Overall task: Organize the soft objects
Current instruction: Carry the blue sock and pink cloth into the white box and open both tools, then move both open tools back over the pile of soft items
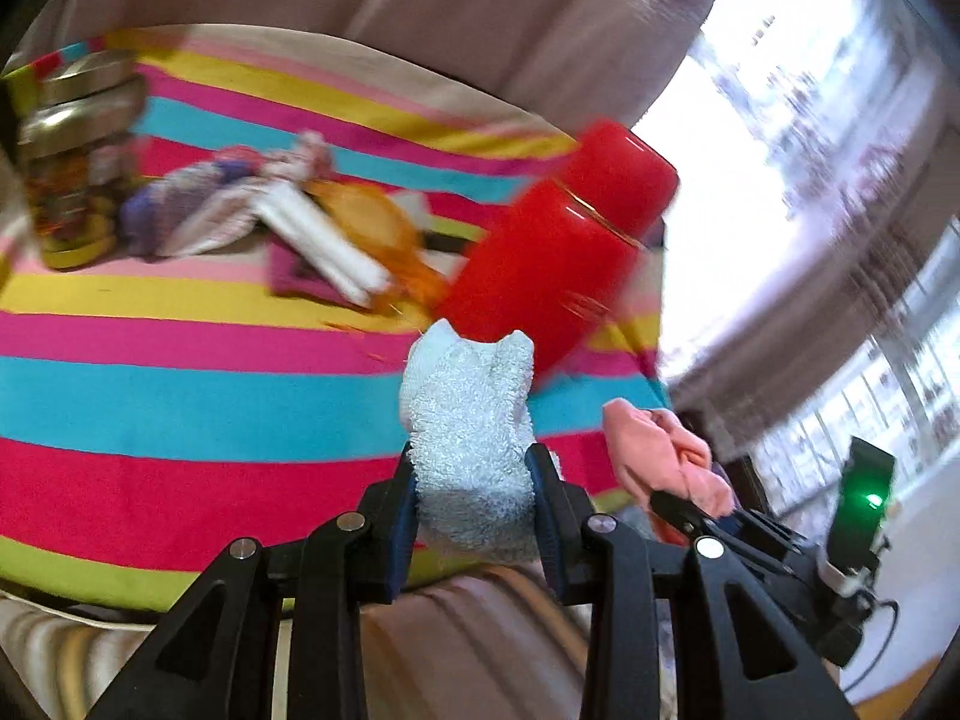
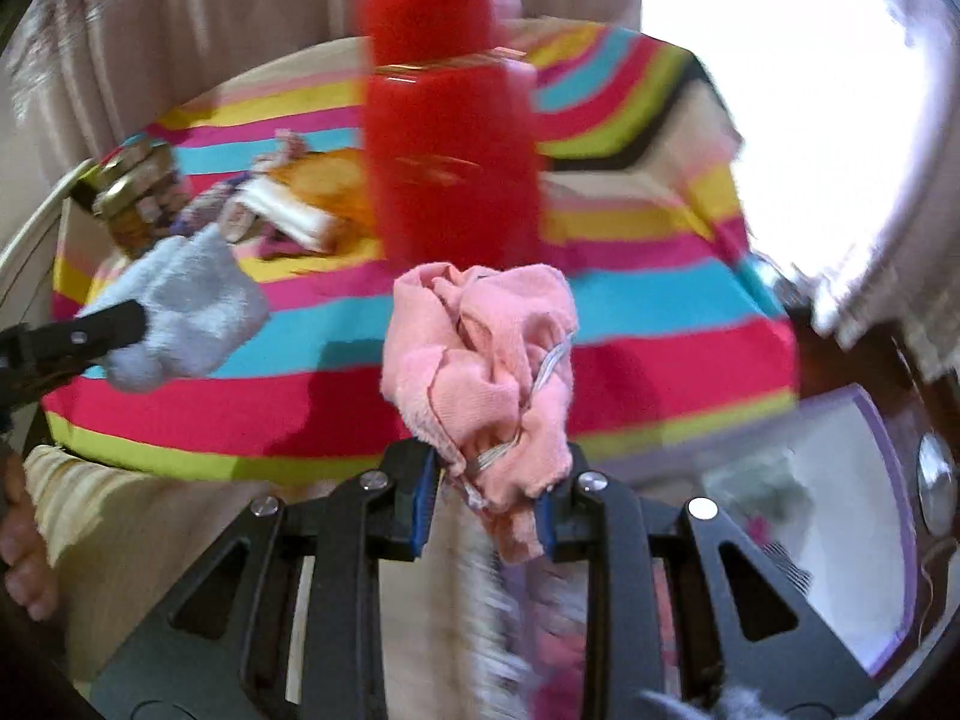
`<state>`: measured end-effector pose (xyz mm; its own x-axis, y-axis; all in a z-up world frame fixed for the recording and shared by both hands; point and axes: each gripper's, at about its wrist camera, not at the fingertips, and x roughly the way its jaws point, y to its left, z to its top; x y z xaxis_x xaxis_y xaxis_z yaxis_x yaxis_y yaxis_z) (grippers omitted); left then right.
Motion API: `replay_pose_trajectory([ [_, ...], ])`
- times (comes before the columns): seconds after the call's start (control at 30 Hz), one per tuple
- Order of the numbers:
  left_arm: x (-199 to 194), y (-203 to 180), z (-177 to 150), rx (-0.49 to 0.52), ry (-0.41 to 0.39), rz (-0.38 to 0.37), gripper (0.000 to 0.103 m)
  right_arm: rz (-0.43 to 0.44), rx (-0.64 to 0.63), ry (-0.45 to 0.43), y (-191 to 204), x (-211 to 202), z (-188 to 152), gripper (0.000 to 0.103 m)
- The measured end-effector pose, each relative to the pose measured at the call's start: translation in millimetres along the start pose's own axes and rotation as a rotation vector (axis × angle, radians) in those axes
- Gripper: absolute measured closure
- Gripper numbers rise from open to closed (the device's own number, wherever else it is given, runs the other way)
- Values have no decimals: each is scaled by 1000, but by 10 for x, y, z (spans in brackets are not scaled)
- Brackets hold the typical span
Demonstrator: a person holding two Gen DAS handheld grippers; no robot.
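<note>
While both views are smeared by motion blur, the grips read clearly enough. The left gripper [image 1: 474,480] has its fingers clamped on a pale blue terry cloth [image 1: 471,414], which bulges up between the blue pads and is held in the air above the near edge of the striped cloth [image 1: 180,396]. Just to its right, the right gripper [image 2: 489,492] is closed around a crumpled pink cloth [image 2: 480,372] — a thin whitish band runs through its folds — and this bundle also hangs clear of the surface.

Behind both bundles stands a red bottle [image 2: 450,138] with a red cap, upright on the striped cloth. Farther back and to the left lies a loose heap of other items [image 1: 282,210]: purple and white fabric, a white folded piece, something orange. Their exact shapes cannot be told. A jar with a metal lid [image 1: 72,138] sits at the far left edge.

From the right wrist view, a pale container with a purple rim [image 2: 870,480] shows low on the right, beside the striped surface; its contents are too blurred to name.
</note>
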<state>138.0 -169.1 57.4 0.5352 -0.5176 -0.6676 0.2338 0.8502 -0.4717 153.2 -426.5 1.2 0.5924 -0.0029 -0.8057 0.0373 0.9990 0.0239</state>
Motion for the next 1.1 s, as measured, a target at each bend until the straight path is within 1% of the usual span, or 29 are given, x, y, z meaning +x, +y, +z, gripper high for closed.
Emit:
replay_pose_trajectory([
  [0.03, 27, -69, -21, 11, 11, -11, 68, -25, 22, 9, -158, -16, -44, 73],
  [0.27, 283, -688, -199, 110, 111, -116, 68, -143, 143, 28, -910, -156, -208, 73],
  [0.37, 400, -928, -272, 150, 147, -153, 68, -180, 181, 27, -1164, -242, -278, 73],
  [0.53, 531, -1231, -379, 205, 196, -206, 68, -222, 223, 27, -1428, -342, -346, 71],
  [0.6, 573, -1346, -411, 227, 212, -230, 66, -238, 237, 23, -1511, -381, -363, 70],
  [0.63, 588, -1399, -431, 239, 218, -243, 64, -247, 243, 21, -1540, -392, -362, 70],
  [0.67, 601, -1459, -447, 252, 222, -255, 58, -261, 251, 20, -1578, -409, -365, 70],
  [0.7, 622, -1516, -461, 266, 228, -268, 54, -269, 257, 20, -1609, -409, -360, 68],
  [0.73, 637, -1572, -480, 280, 234, -277, 46, -273, 264, 20, -1638, -416, -362, 65],
  [0.77, 649, -1602, -492, 290, 236, -282, 41, -280, 270, 23, -1663, -422, -360, 63],
  [0.8, 659, -1643, -507, 303, 240, -290, 41, -286, 271, 24, -1676, -416, -364, 55],
  [0.83, 666, -1673, -517, 315, 245, -296, 41, -295, 271, 22, -1683, -422, -364, 44],
  [0.9, 675, -1713, -531, 330, 246, -294, 41, -307, 268, 9, -1685, -440, -353, 36],
  [1.1, 641, -1626, -487, 313, 234, -269, 41, -290, 266, 7, -1668, -455, -341, 36],
])
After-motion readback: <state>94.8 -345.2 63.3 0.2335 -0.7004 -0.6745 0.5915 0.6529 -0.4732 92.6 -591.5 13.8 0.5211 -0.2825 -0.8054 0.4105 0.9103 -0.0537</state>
